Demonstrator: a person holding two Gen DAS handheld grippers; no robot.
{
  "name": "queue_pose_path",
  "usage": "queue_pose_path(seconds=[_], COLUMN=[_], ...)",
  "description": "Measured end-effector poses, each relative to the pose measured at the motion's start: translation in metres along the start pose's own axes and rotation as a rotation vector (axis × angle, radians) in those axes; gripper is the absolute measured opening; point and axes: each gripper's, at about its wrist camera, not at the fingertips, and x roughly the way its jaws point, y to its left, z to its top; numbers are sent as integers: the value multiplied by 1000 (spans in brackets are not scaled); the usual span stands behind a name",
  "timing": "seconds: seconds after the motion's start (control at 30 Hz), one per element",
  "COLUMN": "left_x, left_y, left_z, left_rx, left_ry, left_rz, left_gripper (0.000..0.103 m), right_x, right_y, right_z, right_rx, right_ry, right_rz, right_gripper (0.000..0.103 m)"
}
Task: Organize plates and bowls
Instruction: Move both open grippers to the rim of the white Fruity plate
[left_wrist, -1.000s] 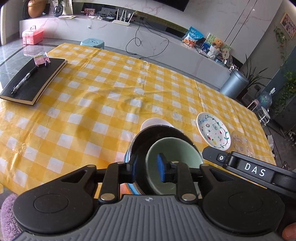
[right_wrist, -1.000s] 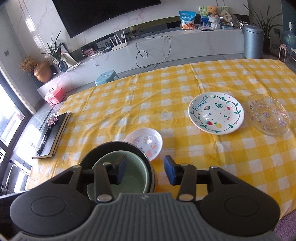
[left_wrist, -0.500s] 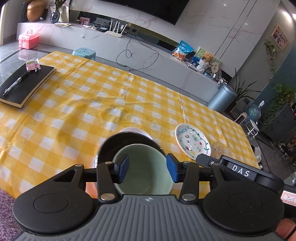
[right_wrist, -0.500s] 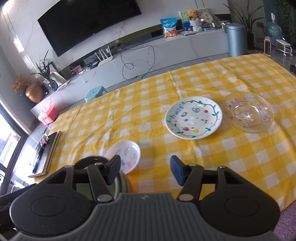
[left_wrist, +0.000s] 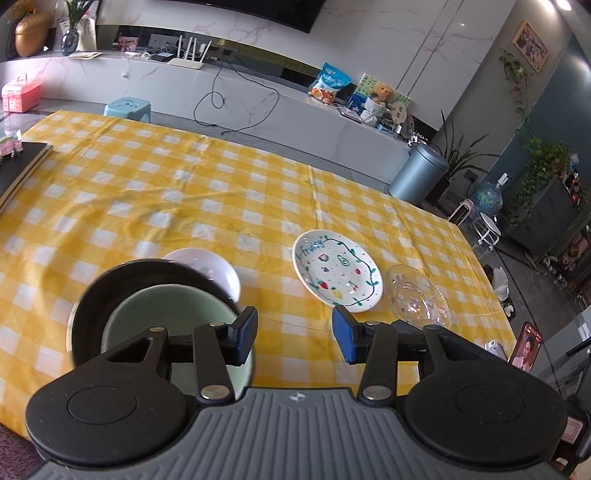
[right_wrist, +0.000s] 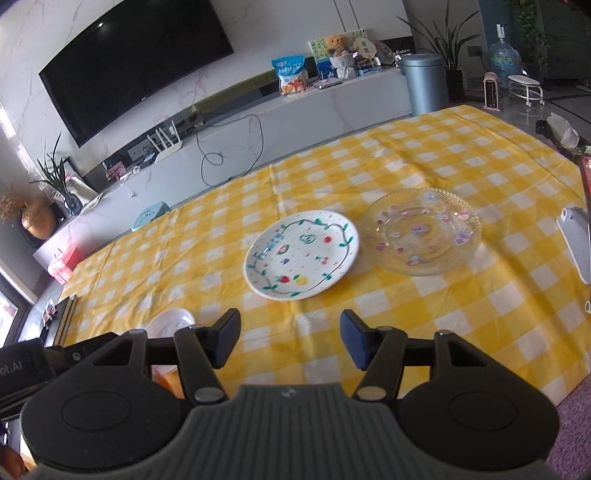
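Observation:
A pale green bowl (left_wrist: 166, 310) sits nested in a black bowl (left_wrist: 110, 288) at the near left of the yellow checked table (left_wrist: 184, 192). Just behind them lies a small white plate (left_wrist: 210, 266), (right_wrist: 170, 321). My left gripper (left_wrist: 294, 332) is open to the right of the bowls, with only tablecloth between its pads. My right gripper (right_wrist: 291, 338) is also open and empty. It faces a white painted plate (right_wrist: 301, 254), (left_wrist: 338, 275), with a clear glass plate (right_wrist: 421, 230), (left_wrist: 415, 295) to that plate's right. Both plates lie flat, apart from the fingers.
A black notebook (left_wrist: 18, 166) lies at the table's far left. A phone (left_wrist: 526, 349) with a lit screen and a white stand (right_wrist: 576, 240) are at the right edge. The table's near edge runs just below both grippers, with purple rug (right_wrist: 576, 435) beyond it.
My left jaws, which straddled the bowls' rims, have opened and shifted right off the bowls. My right gripper opened wider and swung right, so the bowls left its view and the painted plate is nearer.

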Motion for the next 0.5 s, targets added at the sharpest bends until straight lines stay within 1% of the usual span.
queue_pose_path(seconds=[0.17, 0.27, 0.43, 0.47, 0.5], left_x=[23, 37, 64, 68, 73], left_y=[-18, -26, -33, -35, -36], left_z=[1, 2, 3, 3, 4], left_rx=[23, 35, 36, 44, 51], left_ry=[22, 35, 50, 41, 34], left_rz=[-9, -7, 13, 24, 37], left_gripper=[52, 52, 51, 51, 50], right_x=[5, 15, 32, 36, 40], right_y=[-19, -30, -47, -49, -51], right_z=[0, 1, 4, 5, 5], right_rx=[-12, -23, 17, 21, 26], right_ry=[-61, -54, -36, -30, -26], right_rz=[-13, -11, 10, 19, 25], right_gripper=[60, 60, 60, 58, 54])
